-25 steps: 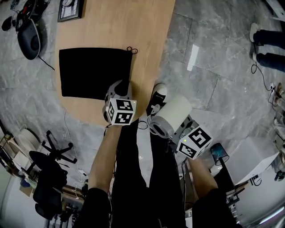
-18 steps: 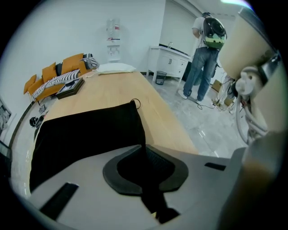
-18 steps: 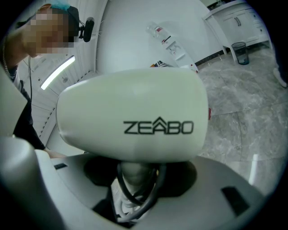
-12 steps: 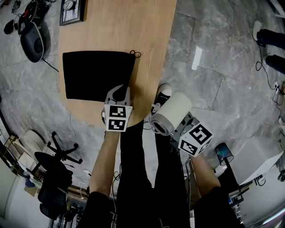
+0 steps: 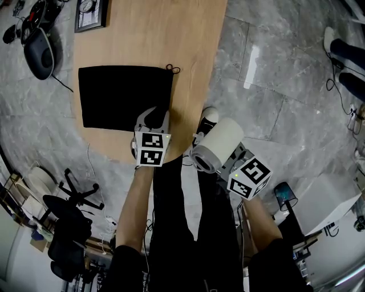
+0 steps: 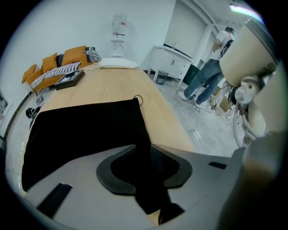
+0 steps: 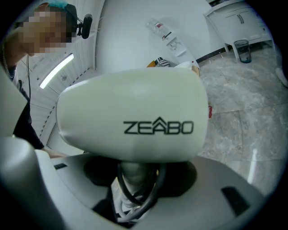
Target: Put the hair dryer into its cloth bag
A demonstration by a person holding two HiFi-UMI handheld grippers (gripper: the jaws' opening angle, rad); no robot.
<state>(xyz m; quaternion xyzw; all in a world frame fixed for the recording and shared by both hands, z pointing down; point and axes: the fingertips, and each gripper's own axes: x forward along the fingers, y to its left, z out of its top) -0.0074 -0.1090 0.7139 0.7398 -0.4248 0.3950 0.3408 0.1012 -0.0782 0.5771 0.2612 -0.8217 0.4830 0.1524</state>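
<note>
The black cloth bag [image 5: 122,97] lies flat on the wooden table [image 5: 148,34], its drawstring loop [image 5: 170,68] at the far right corner. My left gripper [image 5: 155,117] points down at the bag's near right corner. Its jaws are opening, and the bag's right edge [image 6: 146,139] runs between them in the left gripper view, with my left gripper [image 6: 144,168] astride it. My right gripper [image 5: 232,161] is shut on the cream hair dryer [image 5: 219,145], held off the table's right edge over the floor. The dryer's barrel [image 7: 135,117] fills the right gripper view; its cord-wrapped handle [image 7: 135,179] sits between the jaws.
A framed picture [image 5: 91,12] lies at the table's far end. Black gear [image 5: 40,51] and a black chair [image 5: 63,217] stand on the floor to the left. Someone's feet [image 5: 345,54] are at the far right. White cabinets [image 6: 173,58] line the far wall.
My left gripper has rolled a little at the bag's near right corner, its marker cube now squarer to the camera. The right gripper and the dryer have stayed in place.
</note>
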